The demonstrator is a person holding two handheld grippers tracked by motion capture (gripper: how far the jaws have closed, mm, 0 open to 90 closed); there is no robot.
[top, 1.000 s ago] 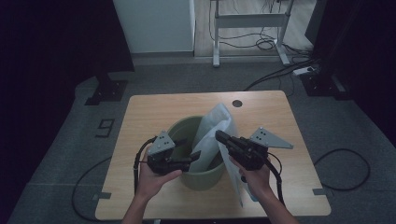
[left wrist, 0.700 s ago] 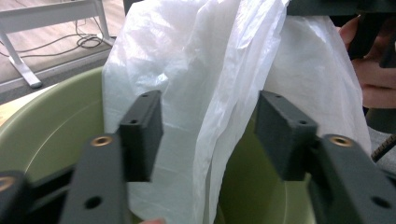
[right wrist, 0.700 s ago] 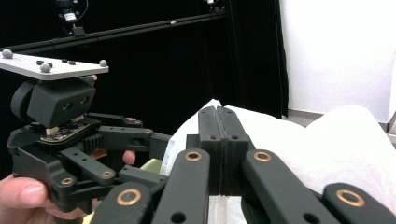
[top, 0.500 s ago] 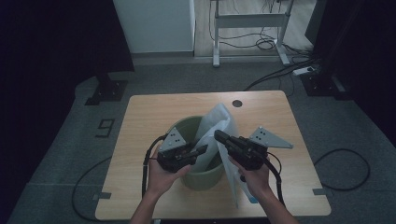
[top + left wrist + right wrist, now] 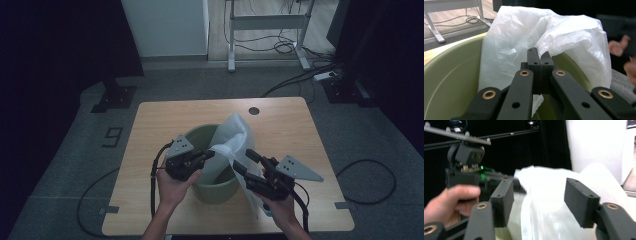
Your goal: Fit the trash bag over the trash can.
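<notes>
A "9" (image 5: 114,136) is marked on the floor left of the surface (image 5: 150,120). Your left gripper (image 5: 207,156) has its fingers clenched on the bag (image 5: 232,137) over the bin (image 5: 197,136) at mid-surface. Your right gripper (image 5: 247,162) has its fingers spread around the bag.

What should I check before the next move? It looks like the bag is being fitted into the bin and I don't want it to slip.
1. Left gripper shut on the white plastic bag: ok.
2. Right gripper gripping the bag: not ok, jaws open with bag between them.
3. Green bin upright on the wooden table: ok.
4. Bag mouth over the bin rim: not ok, still bunched above it.
5. Bag free of tears: cannot tell.
</notes>
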